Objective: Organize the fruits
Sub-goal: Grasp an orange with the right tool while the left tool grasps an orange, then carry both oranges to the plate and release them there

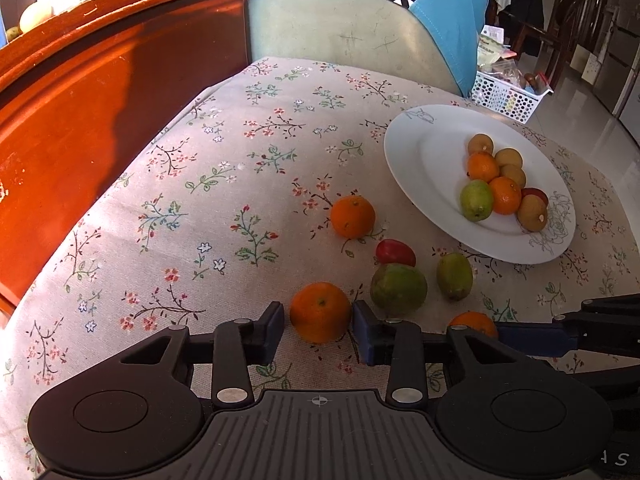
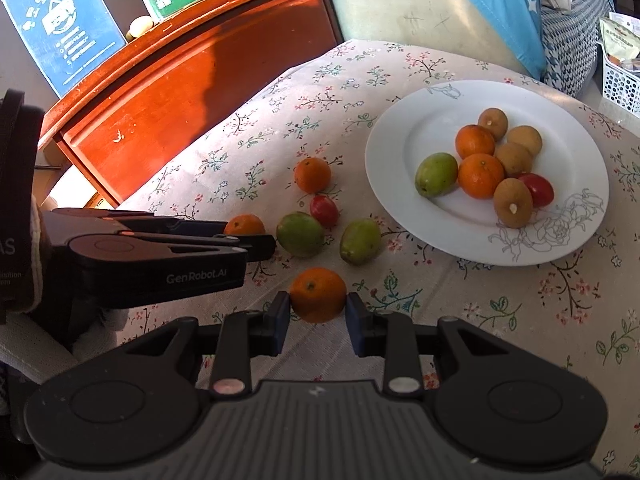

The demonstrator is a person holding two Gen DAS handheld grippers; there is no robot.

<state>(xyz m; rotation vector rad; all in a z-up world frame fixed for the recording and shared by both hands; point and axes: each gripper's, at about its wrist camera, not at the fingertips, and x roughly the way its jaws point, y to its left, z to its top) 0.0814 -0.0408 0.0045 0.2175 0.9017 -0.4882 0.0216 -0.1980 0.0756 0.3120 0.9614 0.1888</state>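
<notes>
Both grippers work over a floral cloth [image 1: 224,200]. My left gripper [image 1: 318,320] is shut on an orange [image 1: 320,312] that rests on the cloth. My right gripper [image 2: 318,304] is shut on another orange [image 2: 318,294], also low on the cloth. A third orange [image 1: 352,216], a red fruit [image 1: 395,252] and two green fruits [image 1: 398,288] [image 1: 454,276] lie loose between the grippers and the plate. The white plate [image 2: 400,128] at the right holds two oranges, a green fruit, a red fruit and several brown round fruits.
A red-brown wooden cabinet [image 1: 120,120] borders the cloth on the left, with boxes [image 2: 60,20] on top. A pale green seat back [image 1: 328,28] and a blue cushion [image 1: 448,20] stand behind. A white perforated basket [image 1: 508,96] sits beyond the plate.
</notes>
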